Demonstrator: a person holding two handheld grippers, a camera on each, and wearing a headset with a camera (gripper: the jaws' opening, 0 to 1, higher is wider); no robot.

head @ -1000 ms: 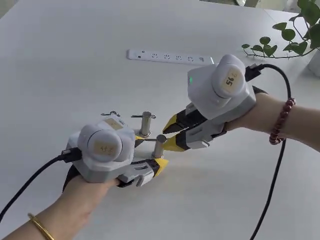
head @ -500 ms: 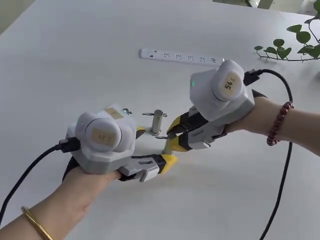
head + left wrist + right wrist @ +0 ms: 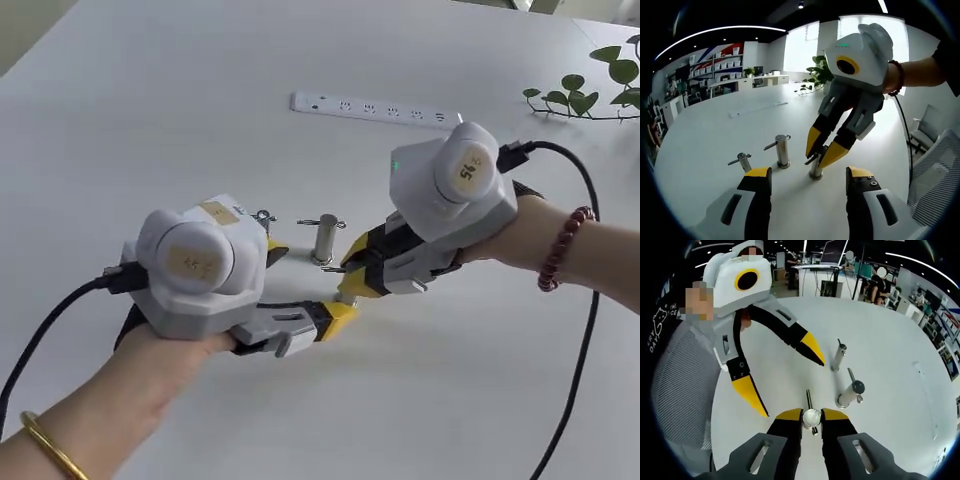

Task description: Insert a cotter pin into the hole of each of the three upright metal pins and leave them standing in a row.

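Jaws of the right gripper [image 3: 812, 416] close on the head of the short upright grey steel pin [image 3: 811, 418], which has a thin wire cotter pin [image 3: 808, 399] through it. The left gripper [image 3: 809, 173] is spread wide around that pin, clear of it. Beyond that pin stand a second steel pin [image 3: 783, 151] and a third steel pin [image 3: 744, 161], each crossed by a cotter pin, on the white table [image 3: 705, 130].

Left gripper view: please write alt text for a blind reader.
The right claw grips the top of the near pin on a white table. Two more pins stand to its left, each with a cotter pin.
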